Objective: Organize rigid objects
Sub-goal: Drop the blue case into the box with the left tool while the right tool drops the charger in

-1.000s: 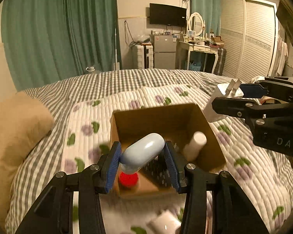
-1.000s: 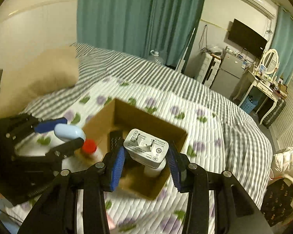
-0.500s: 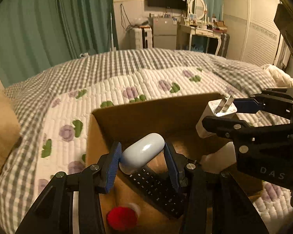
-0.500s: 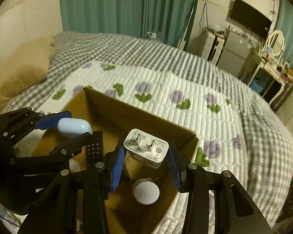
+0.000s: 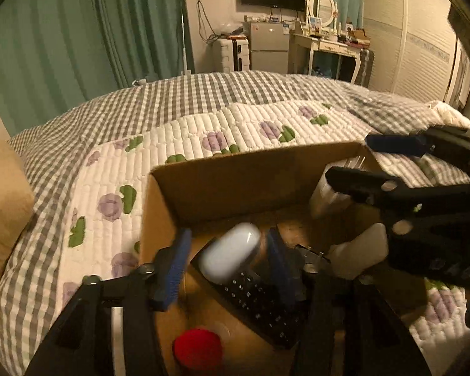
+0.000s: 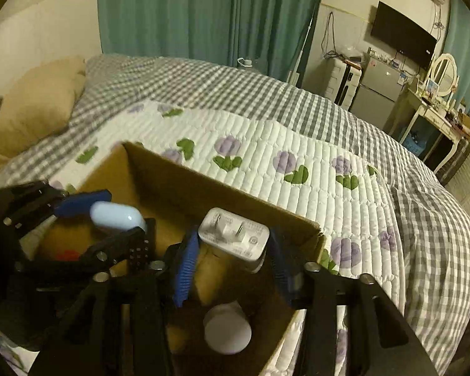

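Note:
An open cardboard box (image 5: 250,175) sits on the bed; it also shows in the right wrist view (image 6: 178,194). My left gripper (image 5: 227,257) is over the box with its jaws spread. A pale blue oval case (image 5: 230,257) lies loose between them, above a black remote (image 5: 257,300). My right gripper (image 6: 232,257) is over the box's right side with its jaws spread. A white plug charger (image 6: 233,235) sits between them, free of the pads. A white bottle (image 6: 227,327) and a red cap (image 5: 197,349) are in the box.
The box rests on a white quilt with purple flowers (image 6: 282,163) over a grey checked bedspread (image 5: 116,112). A tan pillow (image 6: 37,100) lies at the left. Green curtains, a TV, a fridge and a dressing table stand beyond the bed.
Both grippers have dropped lower into the box and opened. The blue case and the charger have come free of the pads.

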Tool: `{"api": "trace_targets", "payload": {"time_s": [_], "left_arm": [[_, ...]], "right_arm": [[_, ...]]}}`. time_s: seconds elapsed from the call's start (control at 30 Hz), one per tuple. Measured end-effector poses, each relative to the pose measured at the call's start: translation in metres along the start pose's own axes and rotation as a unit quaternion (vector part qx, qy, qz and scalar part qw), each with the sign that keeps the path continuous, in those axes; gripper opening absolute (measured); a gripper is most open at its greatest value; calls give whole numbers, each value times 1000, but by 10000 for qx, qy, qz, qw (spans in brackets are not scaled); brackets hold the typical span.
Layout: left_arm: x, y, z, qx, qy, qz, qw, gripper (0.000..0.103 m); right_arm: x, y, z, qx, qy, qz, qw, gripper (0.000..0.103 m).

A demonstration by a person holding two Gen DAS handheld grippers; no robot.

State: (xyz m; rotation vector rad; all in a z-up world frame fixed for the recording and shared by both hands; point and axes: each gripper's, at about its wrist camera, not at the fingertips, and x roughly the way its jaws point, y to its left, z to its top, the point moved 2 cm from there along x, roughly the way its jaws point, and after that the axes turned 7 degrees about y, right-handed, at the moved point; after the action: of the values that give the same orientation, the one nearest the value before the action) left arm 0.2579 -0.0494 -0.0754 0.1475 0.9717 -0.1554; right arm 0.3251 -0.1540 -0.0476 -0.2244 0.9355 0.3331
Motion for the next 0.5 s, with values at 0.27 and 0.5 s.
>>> {"api": "trace_targets", "payload": {"time_s": [0.27,0.5], "left_arm": [[-80,8,-27,-87,-436,146,9989,101],[-125,18,-77,-93,-541,315,9980,103]], "right_arm": [[-100,7,-3,-164,-627,-337,9973,93],[-150,33,-49,-436,-543,-228,9973,103]]}}
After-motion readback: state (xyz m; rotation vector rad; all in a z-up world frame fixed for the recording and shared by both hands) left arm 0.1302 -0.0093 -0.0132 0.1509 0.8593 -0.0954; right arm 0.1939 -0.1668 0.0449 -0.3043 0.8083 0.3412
